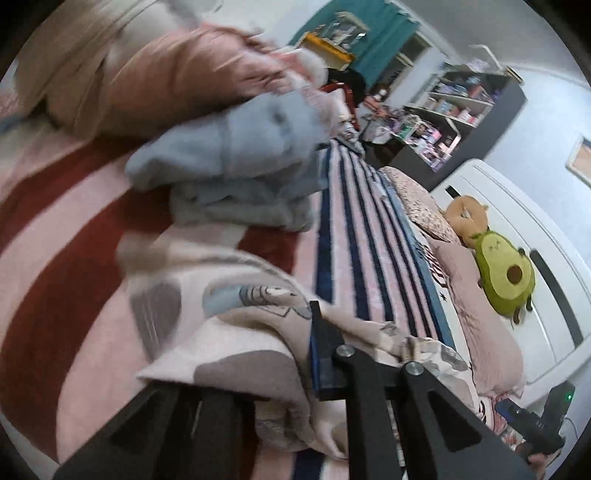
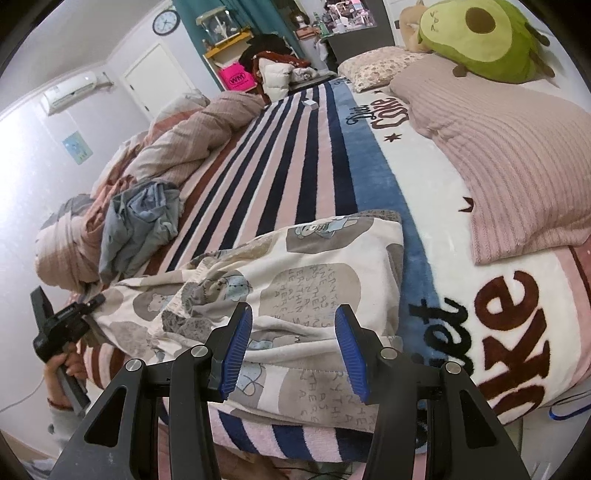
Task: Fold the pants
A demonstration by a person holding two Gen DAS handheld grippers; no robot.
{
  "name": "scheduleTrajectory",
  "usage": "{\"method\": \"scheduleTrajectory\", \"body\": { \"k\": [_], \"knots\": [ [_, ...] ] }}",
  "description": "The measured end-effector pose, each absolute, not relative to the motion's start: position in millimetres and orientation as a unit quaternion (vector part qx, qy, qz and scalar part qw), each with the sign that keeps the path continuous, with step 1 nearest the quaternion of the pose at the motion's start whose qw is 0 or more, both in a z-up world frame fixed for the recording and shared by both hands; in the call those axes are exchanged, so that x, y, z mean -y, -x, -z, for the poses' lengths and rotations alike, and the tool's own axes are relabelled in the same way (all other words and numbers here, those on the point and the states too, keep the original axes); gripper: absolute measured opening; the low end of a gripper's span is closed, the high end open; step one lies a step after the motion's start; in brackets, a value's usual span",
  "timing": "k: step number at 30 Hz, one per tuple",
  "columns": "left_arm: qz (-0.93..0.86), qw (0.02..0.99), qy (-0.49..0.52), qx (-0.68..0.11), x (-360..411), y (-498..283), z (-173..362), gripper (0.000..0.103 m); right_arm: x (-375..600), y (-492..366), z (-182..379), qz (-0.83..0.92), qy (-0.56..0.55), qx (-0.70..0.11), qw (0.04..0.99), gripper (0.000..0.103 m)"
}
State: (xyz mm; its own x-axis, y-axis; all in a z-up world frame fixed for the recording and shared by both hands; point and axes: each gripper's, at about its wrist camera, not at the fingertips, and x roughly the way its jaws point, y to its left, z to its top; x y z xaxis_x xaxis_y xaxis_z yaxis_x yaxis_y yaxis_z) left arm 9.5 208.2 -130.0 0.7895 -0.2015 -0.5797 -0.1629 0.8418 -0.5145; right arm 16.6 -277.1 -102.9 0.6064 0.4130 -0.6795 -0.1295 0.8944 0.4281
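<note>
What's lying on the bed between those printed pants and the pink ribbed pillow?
Nothing loose: in the right wrist view only the blanket's blue band and white lettered strip run between the printed pants and the pink ribbed pillow.

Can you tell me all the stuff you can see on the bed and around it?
printed pants: one, cream with grey patches, near bed edge
striped blanket: one, pink, navy and red, covering bed
blue-grey clothes: one pile, left side
pink quilt: one, bunched beyond the pile
avocado plush: one, green, on pillows
ribbed pillow: one, pink, right
wall clock: one, white
air conditioner: one, white, on wall
left gripper: black, gripping the pants' left edge
right gripper: blue pads, open over the pants
</note>
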Motion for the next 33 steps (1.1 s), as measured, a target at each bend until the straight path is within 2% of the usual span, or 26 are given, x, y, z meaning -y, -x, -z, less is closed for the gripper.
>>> {"method": "scheduleTrajectory", "body": {
  "k": [6, 14, 17, 21, 27, 28, 31, 33],
  "knots": [
    [0.052, 0.923, 0.226, -0.307, -156, -24, 88, 0.009, 296, -6, 103, -0.162, -0.184, -0.4, 0.883, 0.043],
    [0.154, 0.927, 0.142, -0.311, -44, -47, 57, 0.009, 333, 6, 106, -0.159, -0.204, -0.378, 0.889, 0.043],
    [0.195, 0.917, 0.103, -0.332, 9, -54, 63, 0.009, 345, 10, 109, -0.154, -0.214, -0.373, 0.889, 0.043],
    [0.235, 0.889, 0.057, -0.389, 70, -64, 101, 0.009, 363, 16, 114, -0.144, -0.227, -0.369, 0.89, 0.043],
    [0.241, 0.86, 0.02, -0.45, 107, -65, 145, 0.012, 383, 26, 119, -0.123, -0.236, -0.37, 0.89, 0.044],
    [0.242, 0.857, 0.017, -0.454, 110, -63, 147, 0.014, 384, 27, 120, -0.122, -0.237, -0.37, 0.89, 0.044],
    [0.259, 0.852, 0.027, -0.454, 102, -55, 140, 0.037, 386, 29, 120, -0.119, -0.236, -0.371, 0.89, 0.044],
    [0.265, 0.855, 0.034, -0.444, 97, -48, 130, 0.059, 383, 28, 117, -0.119, -0.232, -0.371, 0.892, 0.044]
  ]
}}
